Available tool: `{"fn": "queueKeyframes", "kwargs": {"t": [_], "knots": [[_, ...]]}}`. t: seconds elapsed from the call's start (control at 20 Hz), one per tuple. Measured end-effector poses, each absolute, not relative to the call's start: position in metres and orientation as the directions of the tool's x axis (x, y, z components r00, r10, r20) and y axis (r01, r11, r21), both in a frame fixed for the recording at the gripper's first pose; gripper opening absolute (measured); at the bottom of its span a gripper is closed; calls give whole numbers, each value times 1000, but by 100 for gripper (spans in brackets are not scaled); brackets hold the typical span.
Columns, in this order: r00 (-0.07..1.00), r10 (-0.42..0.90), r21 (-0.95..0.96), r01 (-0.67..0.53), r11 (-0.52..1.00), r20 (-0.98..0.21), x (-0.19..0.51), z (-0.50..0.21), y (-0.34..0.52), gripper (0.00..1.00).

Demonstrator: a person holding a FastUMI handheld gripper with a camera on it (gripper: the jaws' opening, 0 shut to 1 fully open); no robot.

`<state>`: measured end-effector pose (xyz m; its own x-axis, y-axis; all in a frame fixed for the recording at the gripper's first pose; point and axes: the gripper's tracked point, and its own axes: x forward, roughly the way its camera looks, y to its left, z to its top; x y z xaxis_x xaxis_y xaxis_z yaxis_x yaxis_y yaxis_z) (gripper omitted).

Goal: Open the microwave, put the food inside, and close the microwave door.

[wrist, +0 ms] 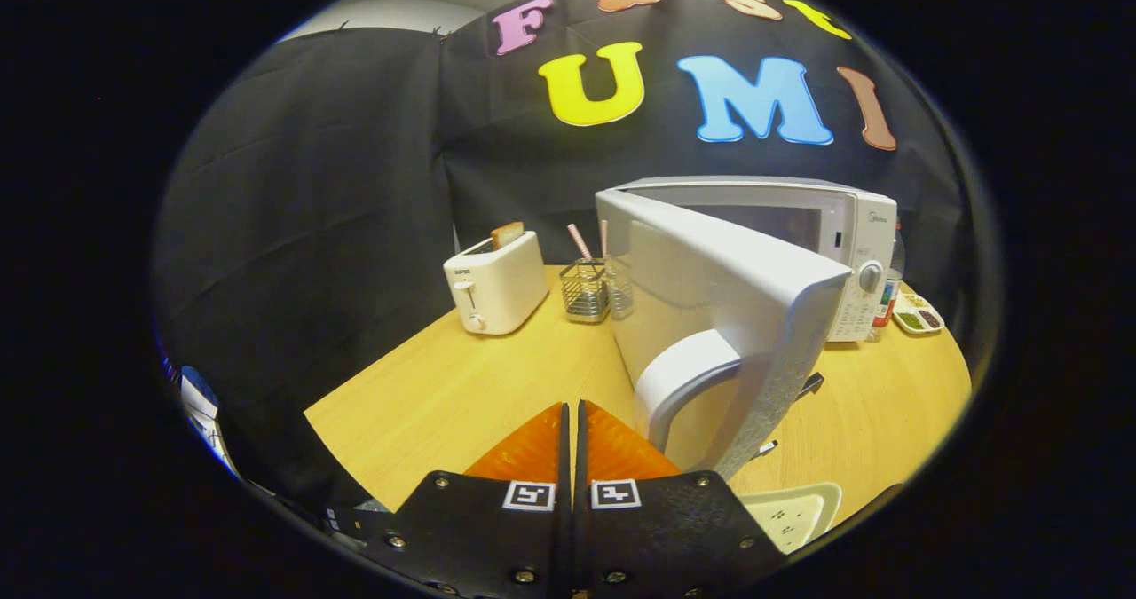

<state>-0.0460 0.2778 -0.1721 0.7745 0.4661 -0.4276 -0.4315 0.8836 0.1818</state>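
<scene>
A white microwave (843,226) stands on the wooden table (461,386), beyond my fingers and to the right. Its door (710,315) is swung wide open toward me, the curved handle (679,382) close to my right finger. My gripper (572,413) is shut, the two fingers pressed together with nothing between them, just left of the door's handle. A white plate (799,510) lies on the table to the right of the fingers, partly hidden under the door's edge; I cannot tell what is on it.
A white toaster (495,284) with a slice of bread in it stands at the back left. A wire holder (586,290) with straws sits between toaster and microwave. A small dish (917,313) and a bottle (886,302) are right of the microwave.
</scene>
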Motion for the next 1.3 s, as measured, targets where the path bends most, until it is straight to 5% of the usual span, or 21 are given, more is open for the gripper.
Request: {"fn": "queueKeyframes", "kwargs": {"t": [1.3], "knots": [[866, 309, 142, -275, 951, -393, 104, -175, 157, 1]]}}
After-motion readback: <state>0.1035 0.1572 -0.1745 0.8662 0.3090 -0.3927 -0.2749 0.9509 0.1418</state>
